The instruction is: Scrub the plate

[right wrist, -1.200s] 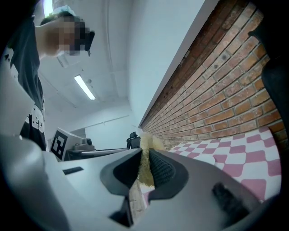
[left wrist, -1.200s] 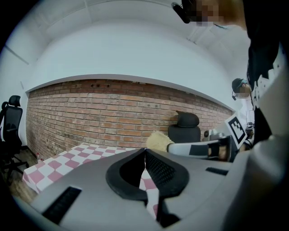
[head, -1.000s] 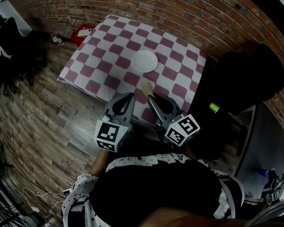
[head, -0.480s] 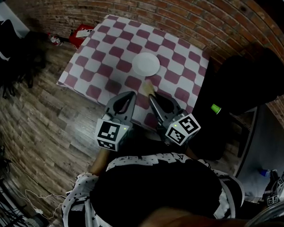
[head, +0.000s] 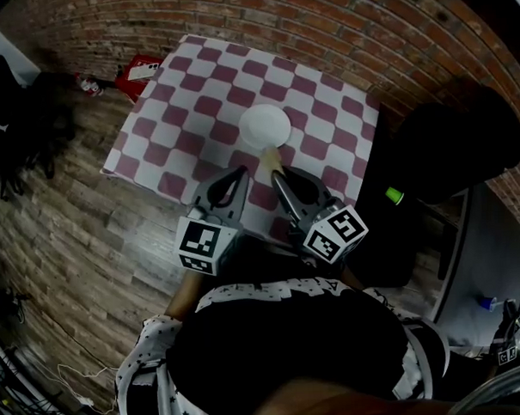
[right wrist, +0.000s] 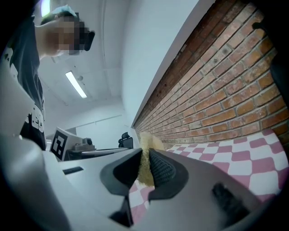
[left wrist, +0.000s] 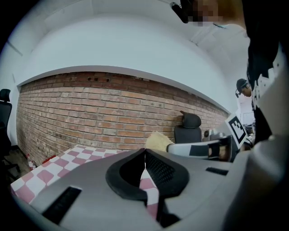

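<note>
White plate (head: 265, 126) on checked table (head: 186, 87) | right gripper (right wrist: 144, 159) clamps sponge (right wrist: 147, 140)

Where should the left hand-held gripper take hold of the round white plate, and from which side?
Grip the round white plate by its near left rim, coming low from the person's side. It lies flat on the pink-and-white checked tablecloth, so likely only the thin edge offers a grip. The left hand-held gripper, now shut, must open first.

One plate (head: 265, 125), one sponge (head: 272, 161), one checkered table (head: 194, 85), two tools (head: 239, 174) (head: 277, 176).
</note>
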Demonstrator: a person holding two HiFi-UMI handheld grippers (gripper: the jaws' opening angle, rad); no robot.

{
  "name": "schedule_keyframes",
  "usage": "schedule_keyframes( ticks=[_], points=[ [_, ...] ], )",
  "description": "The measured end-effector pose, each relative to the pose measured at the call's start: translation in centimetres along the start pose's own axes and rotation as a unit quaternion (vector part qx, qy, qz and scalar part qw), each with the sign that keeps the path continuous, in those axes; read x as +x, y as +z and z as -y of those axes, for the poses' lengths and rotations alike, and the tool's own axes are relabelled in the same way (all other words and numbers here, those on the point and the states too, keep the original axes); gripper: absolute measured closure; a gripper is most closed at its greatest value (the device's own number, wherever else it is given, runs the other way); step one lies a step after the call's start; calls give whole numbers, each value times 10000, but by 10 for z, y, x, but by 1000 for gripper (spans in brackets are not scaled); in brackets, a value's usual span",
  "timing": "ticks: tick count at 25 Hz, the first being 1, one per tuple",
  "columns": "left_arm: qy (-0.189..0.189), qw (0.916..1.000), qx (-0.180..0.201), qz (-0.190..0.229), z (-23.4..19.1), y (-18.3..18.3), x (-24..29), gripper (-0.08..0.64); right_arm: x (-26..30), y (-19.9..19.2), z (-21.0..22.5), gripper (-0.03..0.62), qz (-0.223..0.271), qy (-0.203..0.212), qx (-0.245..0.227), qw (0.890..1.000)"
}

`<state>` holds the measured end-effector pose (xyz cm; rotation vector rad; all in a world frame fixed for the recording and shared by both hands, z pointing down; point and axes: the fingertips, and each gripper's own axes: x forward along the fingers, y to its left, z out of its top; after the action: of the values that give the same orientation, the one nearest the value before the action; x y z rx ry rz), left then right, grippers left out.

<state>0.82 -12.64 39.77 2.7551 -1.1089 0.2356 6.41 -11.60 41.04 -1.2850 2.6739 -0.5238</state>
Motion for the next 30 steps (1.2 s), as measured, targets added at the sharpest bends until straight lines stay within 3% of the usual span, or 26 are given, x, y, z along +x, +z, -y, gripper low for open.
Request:
schedule_keyframes(
  ticks=[20, 30],
  points=[
    [-654, 9978, -63, 49, -66, 10, 31, 548, 62, 10, 17, 538, -57, -669, -137, 9976],
    [-1085, 9940, 102, -25, -87, 6, 42, 548, 81, 7, 24, 538, 89, -1103, -72, 9938]
  ],
)
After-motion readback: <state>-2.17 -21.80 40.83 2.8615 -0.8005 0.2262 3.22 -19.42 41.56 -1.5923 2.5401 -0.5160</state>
